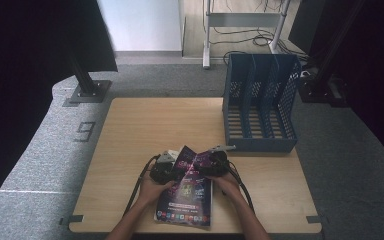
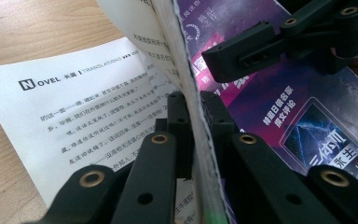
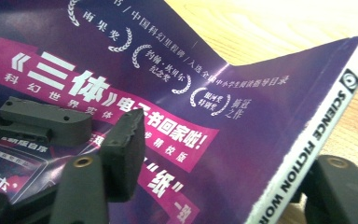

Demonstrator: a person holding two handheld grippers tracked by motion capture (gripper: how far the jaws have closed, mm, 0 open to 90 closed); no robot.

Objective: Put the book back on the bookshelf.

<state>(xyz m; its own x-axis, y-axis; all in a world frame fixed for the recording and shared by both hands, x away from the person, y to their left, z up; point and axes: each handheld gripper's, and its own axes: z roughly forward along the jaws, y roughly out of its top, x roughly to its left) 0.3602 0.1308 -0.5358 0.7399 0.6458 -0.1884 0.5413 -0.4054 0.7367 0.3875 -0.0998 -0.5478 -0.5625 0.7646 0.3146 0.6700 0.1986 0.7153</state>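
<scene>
A magazine with a purple cover lies on the wooden table near its front edge, its far end lifted and bent. My left gripper is shut on a raised sheaf of its pages, with a printed white page lying open beneath. At the magazine's right side, my right gripper stands open around the spine edge. One fingertip hovers over the cover and the other jaw sits under the spine. The pads do not press on it.
A blue slotted file rack stands at the table's back right. A black stand base sits on the grey carpet beyond the table's left corner. Cables trail from both grippers toward the front edge.
</scene>
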